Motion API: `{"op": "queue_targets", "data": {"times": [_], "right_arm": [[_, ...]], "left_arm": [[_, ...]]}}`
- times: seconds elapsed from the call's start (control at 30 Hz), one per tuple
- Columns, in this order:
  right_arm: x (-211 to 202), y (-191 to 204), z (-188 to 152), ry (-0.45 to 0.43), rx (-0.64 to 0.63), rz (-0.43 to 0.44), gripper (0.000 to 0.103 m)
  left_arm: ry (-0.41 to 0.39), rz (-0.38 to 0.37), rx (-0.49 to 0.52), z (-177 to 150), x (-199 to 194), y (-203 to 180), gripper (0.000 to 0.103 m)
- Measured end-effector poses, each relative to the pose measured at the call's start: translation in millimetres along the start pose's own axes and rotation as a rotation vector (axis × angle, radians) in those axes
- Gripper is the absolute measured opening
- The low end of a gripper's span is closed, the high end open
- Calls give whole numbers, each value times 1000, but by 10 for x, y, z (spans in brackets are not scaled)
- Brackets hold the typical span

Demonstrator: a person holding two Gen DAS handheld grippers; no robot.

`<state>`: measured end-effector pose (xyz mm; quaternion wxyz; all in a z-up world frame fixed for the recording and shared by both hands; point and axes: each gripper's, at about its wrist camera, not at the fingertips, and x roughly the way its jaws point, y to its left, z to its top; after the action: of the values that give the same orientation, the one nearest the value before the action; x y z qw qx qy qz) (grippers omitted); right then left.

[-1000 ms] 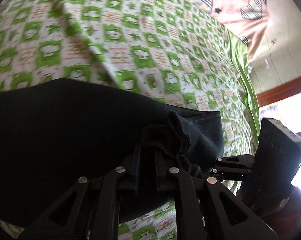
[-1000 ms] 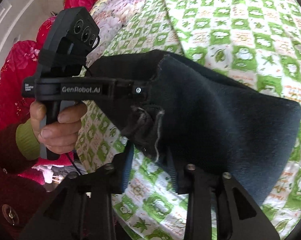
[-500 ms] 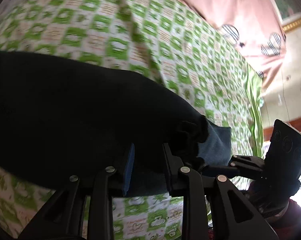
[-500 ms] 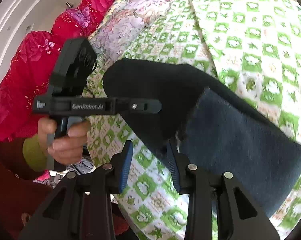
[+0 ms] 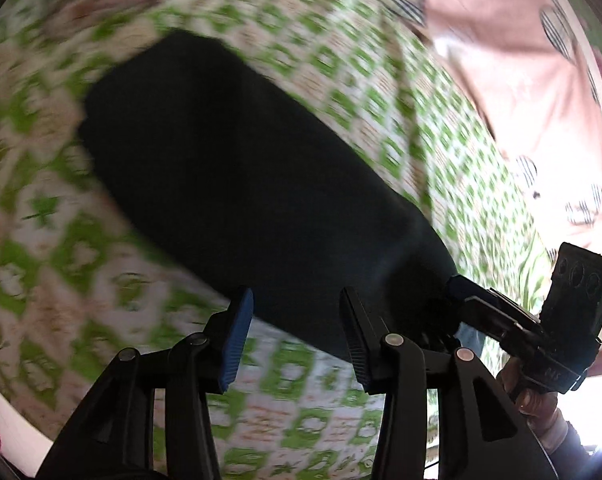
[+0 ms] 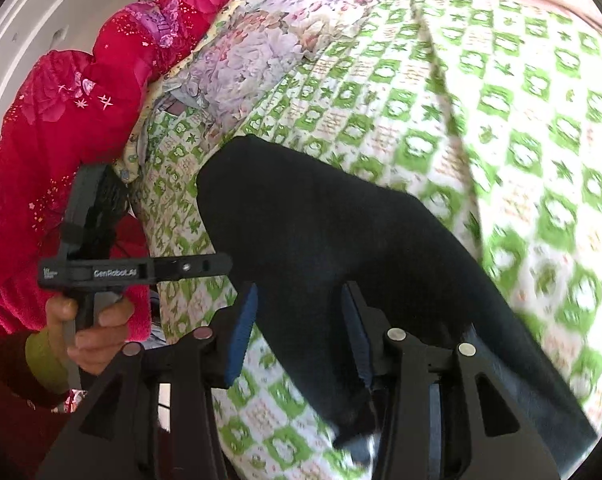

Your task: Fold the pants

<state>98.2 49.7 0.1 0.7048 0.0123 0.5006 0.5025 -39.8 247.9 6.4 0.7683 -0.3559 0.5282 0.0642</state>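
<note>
In the left wrist view, the left gripper (image 5: 297, 334) is seen with its jaws spread wide and gripping nothing; the dark pants (image 5: 245, 184) are laid in a folded bundle on the green-checked bedsheet (image 5: 341, 92), probably set down so the fold can settle. A pink cloth (image 5: 521, 60) is seen beyond. In the right wrist view, the right gripper (image 6: 297, 332) is likewise held wide over the pants' near edge, apparently released. Red bedding (image 6: 53, 128) and a floral quilt (image 6: 253, 52) are piled at the bed's side.

Green-checked bedsheet (image 6: 521, 128), red quilt (image 6: 61, 128), pink blanket (image 5: 521, 52).
</note>
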Motion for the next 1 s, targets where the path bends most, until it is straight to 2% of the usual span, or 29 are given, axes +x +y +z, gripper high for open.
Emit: {"op": "queue_targets", "data": {"times": [0.13,0.33,0.77,1.0], "right_arm": [[203,98,204,31,-33,10,45],[483,243,512,69,-84,22,45],[1153,429,1243,173,-192,33,46],[1608,519,1467,255,-257,49,46]], "left_arm": [[-43,37,-84,87,-131,300,56],[-71,49,-179,224,-186,601,58],[-55,34,-266,503,34,840,60],[-57,30,-284,596,82,899,60]]}}
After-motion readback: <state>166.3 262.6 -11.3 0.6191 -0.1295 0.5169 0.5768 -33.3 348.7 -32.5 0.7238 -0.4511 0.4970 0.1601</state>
